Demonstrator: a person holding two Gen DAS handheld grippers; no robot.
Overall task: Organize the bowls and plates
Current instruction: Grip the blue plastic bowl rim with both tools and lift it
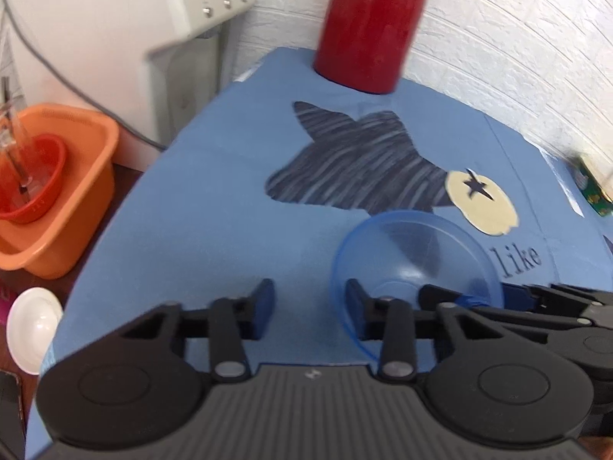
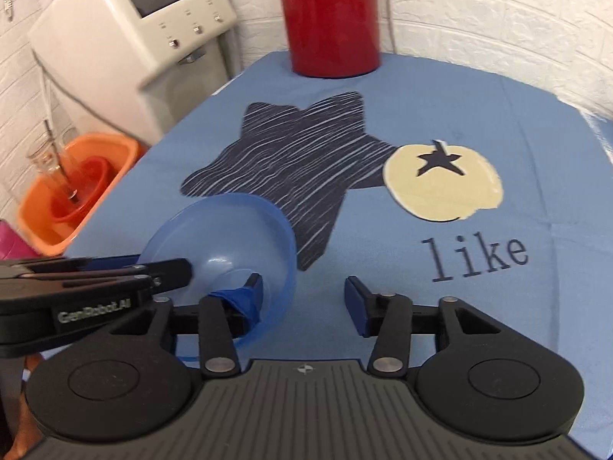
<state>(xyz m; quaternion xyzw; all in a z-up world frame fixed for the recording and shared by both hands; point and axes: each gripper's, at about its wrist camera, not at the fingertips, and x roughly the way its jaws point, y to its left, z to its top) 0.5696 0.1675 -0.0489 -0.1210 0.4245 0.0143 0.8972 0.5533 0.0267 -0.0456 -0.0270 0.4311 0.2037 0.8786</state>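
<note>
A translucent blue bowl [image 2: 226, 237] tilts between the left claw [image 1: 310, 306] and right claw [image 2: 302, 291], both with jaws apart, neither clamped on its rim; steady it level before carrying toward the orange tub [image 2: 76, 191] beyond the blue-clothed worktop [image 2: 459, 107].

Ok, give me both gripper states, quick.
Left gripper: open, nothing between its fingers; the bowl sits at its right finger.
Right gripper: open, nothing between its fingers; the bowl sits at its left finger.

Translucent blue plastic bowl [image 2: 230, 230], matt blue cloth [image 2: 421, 96], glossy red jug [image 2: 329, 19], smooth orange plastic basin [image 1: 76, 191]
</note>
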